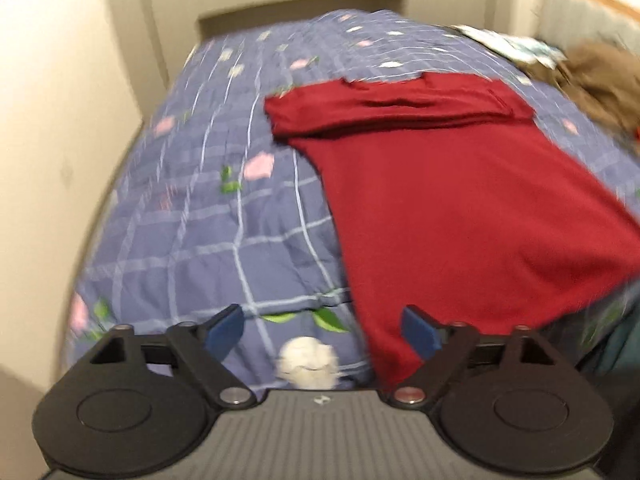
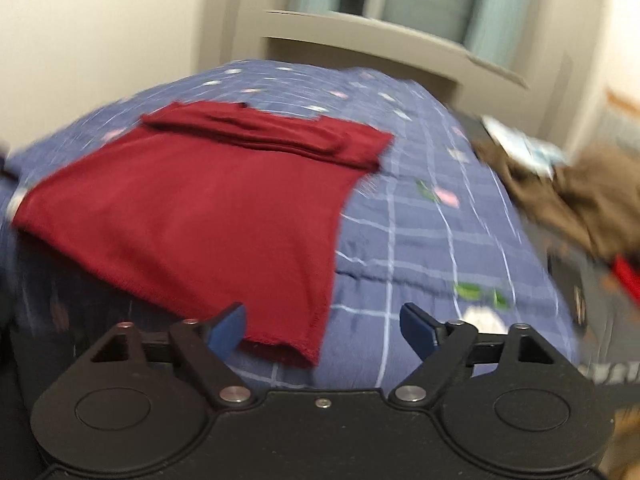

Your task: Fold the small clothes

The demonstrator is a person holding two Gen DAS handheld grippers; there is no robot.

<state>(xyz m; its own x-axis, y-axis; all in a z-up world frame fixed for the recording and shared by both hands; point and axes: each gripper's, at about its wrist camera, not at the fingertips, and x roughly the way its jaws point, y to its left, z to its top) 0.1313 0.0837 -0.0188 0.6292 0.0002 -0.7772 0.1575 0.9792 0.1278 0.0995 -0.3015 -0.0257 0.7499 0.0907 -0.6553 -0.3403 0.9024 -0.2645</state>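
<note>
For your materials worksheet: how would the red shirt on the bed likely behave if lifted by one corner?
The red shirt would probably hang limp: its near hem already droops over the bed edge. Its folded top band would likely fall open. It looks thin, so probably light.

Light: warm, even indoor glow, fairly bright.
Blur: motion smear throughout, worst at the edges.
Distortion: fisheye bending, black corners.
Shadows: soft, faint.

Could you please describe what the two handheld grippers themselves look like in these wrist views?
Both look alike: the left gripper and right gripper have black linkage arms with silver pivot pins, round black discs at the base and blue finger pads. The left body is ribbed grey with a small white mark; the right is plain black. No cables, hands or sleeves show.
</note>
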